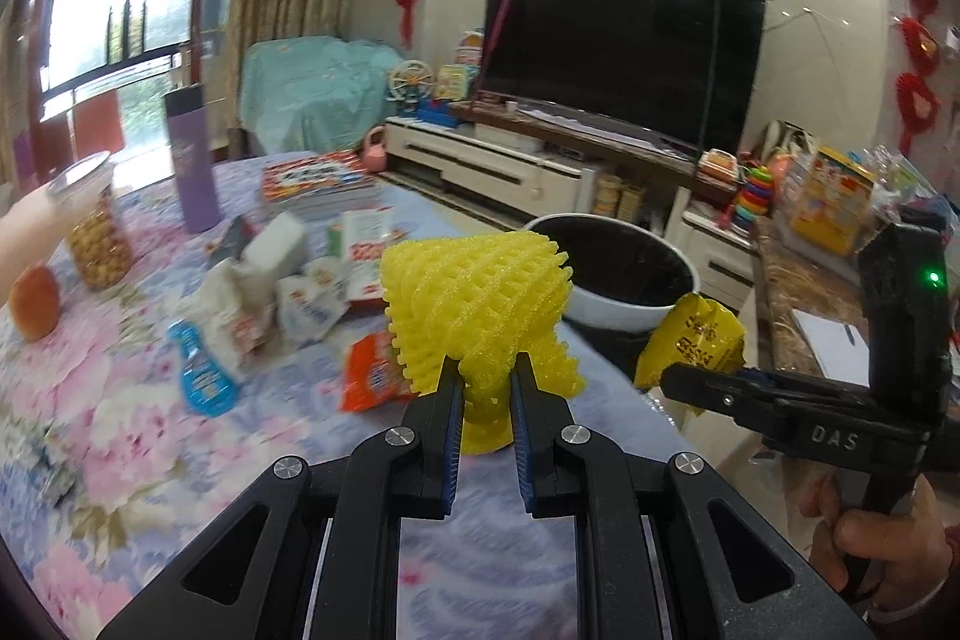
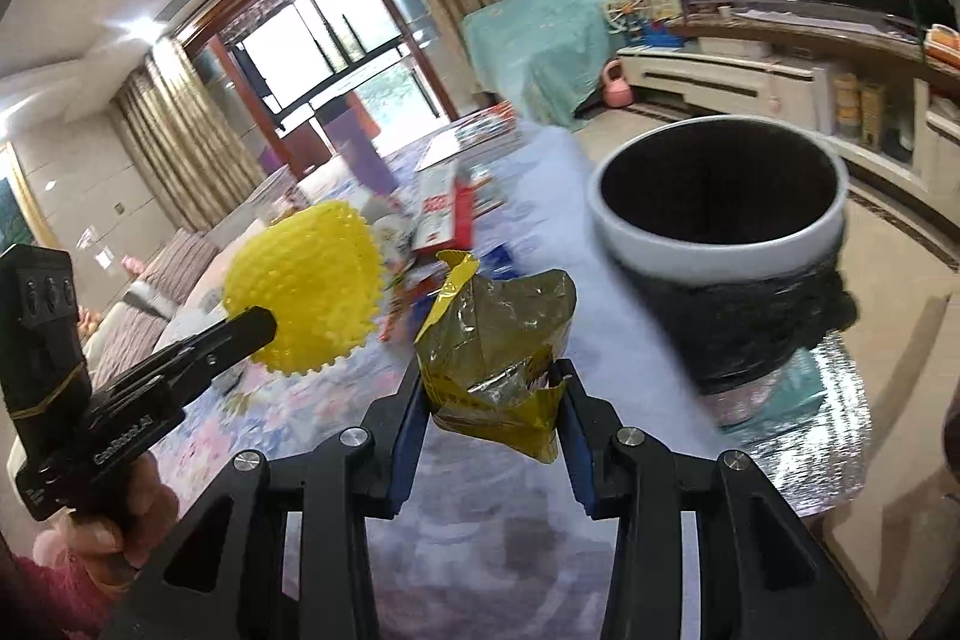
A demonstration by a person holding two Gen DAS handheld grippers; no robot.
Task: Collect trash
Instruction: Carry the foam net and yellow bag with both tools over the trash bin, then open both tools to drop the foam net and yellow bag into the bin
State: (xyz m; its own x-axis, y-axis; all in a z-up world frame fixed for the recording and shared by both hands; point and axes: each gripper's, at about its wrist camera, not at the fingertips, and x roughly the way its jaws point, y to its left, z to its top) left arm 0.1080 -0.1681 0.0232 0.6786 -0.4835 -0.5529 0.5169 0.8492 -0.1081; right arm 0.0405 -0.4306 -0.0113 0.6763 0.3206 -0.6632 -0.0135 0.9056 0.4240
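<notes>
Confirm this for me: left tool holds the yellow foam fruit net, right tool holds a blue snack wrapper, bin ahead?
Not quite. The snack wrapper in the right tool is yellow, not blue, as the right wrist view shows. The left tool does hold the yellow foam fruit net, bin ahead.

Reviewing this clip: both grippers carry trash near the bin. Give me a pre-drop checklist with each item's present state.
1. Left gripper holds the yellow foam net, jaws pinching its lower end: ok.
2. Right gripper holds the yellow wrapper, jaws closed on its sides: ok.
3. Bin mouth open, black liner in place: ok.
4. Either load above the bin mouth: not ok; both hang over the table short of the rim.
5. Grippers apart from each other: ok, gap visible in both views.
6. Trash left on the table, such as the orange packet: not ok.
</notes>
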